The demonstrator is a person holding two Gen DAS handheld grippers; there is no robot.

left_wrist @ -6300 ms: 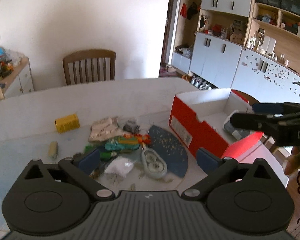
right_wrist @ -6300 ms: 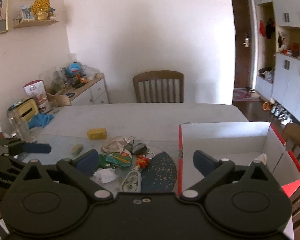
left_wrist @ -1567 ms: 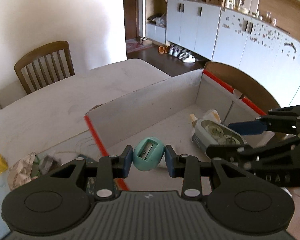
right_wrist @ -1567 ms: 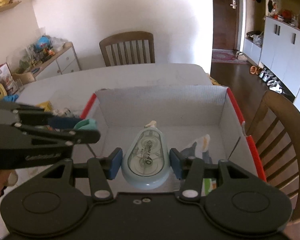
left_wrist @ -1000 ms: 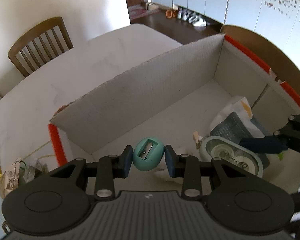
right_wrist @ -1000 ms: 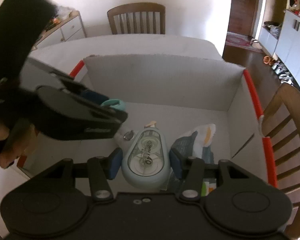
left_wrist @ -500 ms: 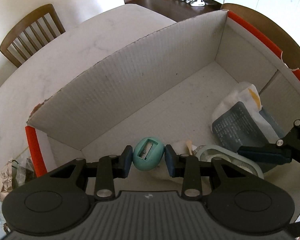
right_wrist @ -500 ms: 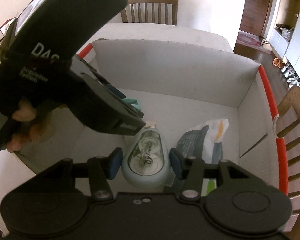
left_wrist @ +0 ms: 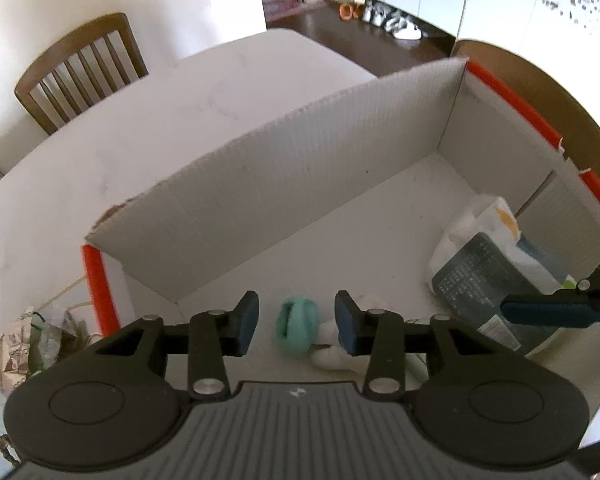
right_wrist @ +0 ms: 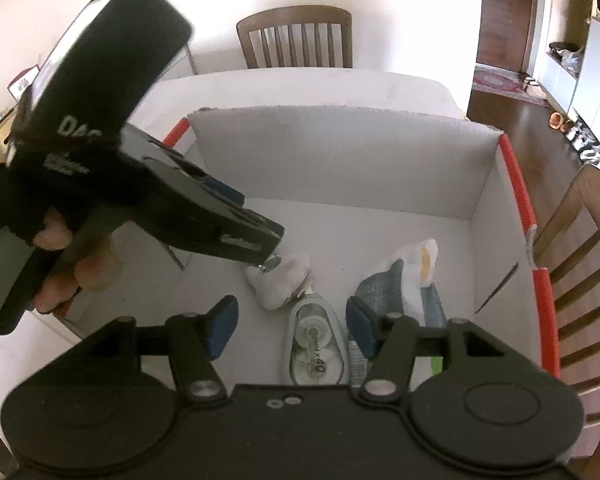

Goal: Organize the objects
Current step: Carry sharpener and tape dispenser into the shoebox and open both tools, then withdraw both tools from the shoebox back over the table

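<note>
Both grippers hang over an open red-and-white cardboard box (left_wrist: 284, 188) (right_wrist: 340, 160). My left gripper (left_wrist: 296, 324) is open; the teal pencil sharpener (left_wrist: 298, 332) sits loose between its fingers, on or just above the box floor. My right gripper (right_wrist: 292, 324) is open above the correction tape dispenser (right_wrist: 314, 348), which lies on the box floor. A white crumpled item (right_wrist: 280, 280) lies beside the tape. The left gripper (right_wrist: 236, 224) shows in the right wrist view, reaching in from the left.
A grey-and-white packet (left_wrist: 480, 264) (right_wrist: 404, 280) lies in the box's right part. Loose items (left_wrist: 24, 340) lie on the table left of the box. Wooden chairs stand at the far side (right_wrist: 296, 36) and to the right (right_wrist: 580, 260).
Both grippers have opened. The sharpener dropped from the left fingers and the tape dispenser from the right fingers into the box.
</note>
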